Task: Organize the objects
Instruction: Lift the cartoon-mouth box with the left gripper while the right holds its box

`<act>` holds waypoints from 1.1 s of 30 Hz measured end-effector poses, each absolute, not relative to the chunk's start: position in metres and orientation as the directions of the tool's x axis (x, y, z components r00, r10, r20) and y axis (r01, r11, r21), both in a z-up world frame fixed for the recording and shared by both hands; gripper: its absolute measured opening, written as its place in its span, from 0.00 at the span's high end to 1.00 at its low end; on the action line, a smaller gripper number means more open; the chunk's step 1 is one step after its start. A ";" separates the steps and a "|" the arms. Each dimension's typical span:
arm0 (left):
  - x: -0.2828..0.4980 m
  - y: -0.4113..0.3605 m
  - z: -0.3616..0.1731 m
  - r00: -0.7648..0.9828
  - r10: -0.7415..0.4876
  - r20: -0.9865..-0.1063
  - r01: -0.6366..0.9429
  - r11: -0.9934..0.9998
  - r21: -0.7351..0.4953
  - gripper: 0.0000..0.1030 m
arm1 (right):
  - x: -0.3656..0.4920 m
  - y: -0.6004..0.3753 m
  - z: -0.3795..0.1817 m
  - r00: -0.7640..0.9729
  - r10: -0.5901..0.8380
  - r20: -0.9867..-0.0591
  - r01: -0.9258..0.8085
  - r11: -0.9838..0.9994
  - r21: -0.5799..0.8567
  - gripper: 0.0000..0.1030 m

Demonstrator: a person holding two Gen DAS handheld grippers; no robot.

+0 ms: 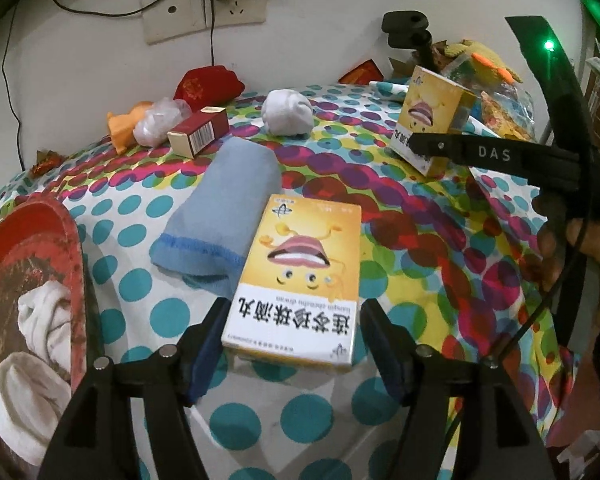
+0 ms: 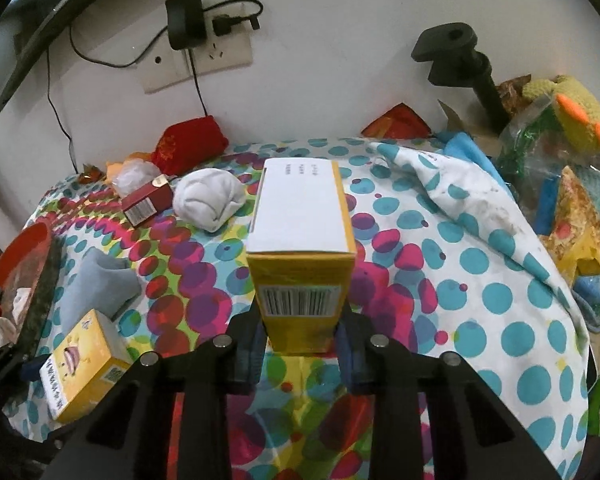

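A yellow medicine box [image 1: 300, 276] lies flat on the dotted tablecloth between the fingers of my left gripper [image 1: 294, 320], which is open around its near end; it also shows in the right wrist view [image 2: 80, 364]. My right gripper [image 2: 300, 332] is shut on a second yellow box [image 2: 300, 240], held above the cloth; it also shows in the left wrist view [image 1: 432, 116]. A folded blue cloth [image 1: 224, 208] lies just left of the first box. A balled white sock [image 1: 287, 112] and a red carton [image 1: 198, 132] lie further back.
A red basket [image 1: 40, 280] with white socks stands at the left edge. A red pouch [image 1: 208, 84], an orange toy [image 1: 126, 124] and a plastic bag sit by the wall. Toys and packets [image 2: 560, 184] pile up at the right. A black stand [image 2: 460, 60] rises at the back.
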State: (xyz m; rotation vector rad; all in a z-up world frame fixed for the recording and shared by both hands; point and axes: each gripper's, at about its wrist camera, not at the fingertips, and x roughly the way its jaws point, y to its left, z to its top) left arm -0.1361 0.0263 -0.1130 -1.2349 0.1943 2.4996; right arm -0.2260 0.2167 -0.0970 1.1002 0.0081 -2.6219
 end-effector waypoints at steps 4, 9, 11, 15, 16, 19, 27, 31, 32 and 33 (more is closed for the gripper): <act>-0.126 0.026 -0.112 -0.574 0.257 -0.777 -0.371 -0.928 -0.033 0.47 | -0.218 0.225 -0.097 -0.666 -0.284 -0.690 0.256 -0.956 0.147 0.72; -0.108 0.033 -0.110 -0.564 0.283 -0.776 -0.409 -0.912 -0.035 0.50 | -0.217 0.233 -0.101 -0.648 -0.299 -0.700 0.238 -0.953 0.186 0.72; -0.107 0.033 -0.109 -0.551 0.303 -0.777 -0.415 -0.908 -0.060 0.50 | -0.220 0.233 -0.105 -0.630 -0.308 -0.713 0.240 -0.950 0.199 0.72; -0.112 0.035 -0.108 -0.535 0.304 -0.789 -0.404 -0.912 -0.077 0.49 | -0.224 0.230 -0.109 -0.603 -0.310 -0.735 0.239 -0.949 0.205 0.72; -0.113 0.037 -0.107 -0.527 0.294 -0.797 -0.404 -0.912 -0.069 0.49 | -0.226 0.229 -0.112 -0.589 -0.311 -0.746 0.238 -0.949 0.207 0.71; -0.115 0.044 -0.106 -0.513 0.241 -0.824 -0.403 -0.915 -0.017 0.48 | -0.226 0.228 -0.112 -0.590 -0.308 -0.747 0.236 -0.950 0.206 0.72; -0.118 0.056 -0.103 -0.517 0.212 -0.829 -0.398 -0.917 0.013 0.46 | -0.225 0.222 -0.111 -0.593 -0.275 -0.757 0.242 -0.957 0.159 0.71; -0.128 0.060 -0.105 -0.499 0.202 -0.843 -0.379 -0.925 0.002 0.46 | -0.225 0.222 -0.111 -0.590 -0.278 -0.758 0.251 -0.955 0.156 0.70; -0.130 0.060 -0.105 -0.491 0.209 -0.846 -0.373 -0.928 -0.013 0.46 | -0.225 0.222 -0.111 -0.590 -0.280 -0.758 0.251 -0.955 0.157 0.70; -0.133 0.059 -0.106 -0.484 0.216 -0.848 -0.359 -0.933 -0.033 0.46 | -0.225 0.221 -0.111 -0.590 -0.279 -0.758 0.251 -0.955 0.157 0.70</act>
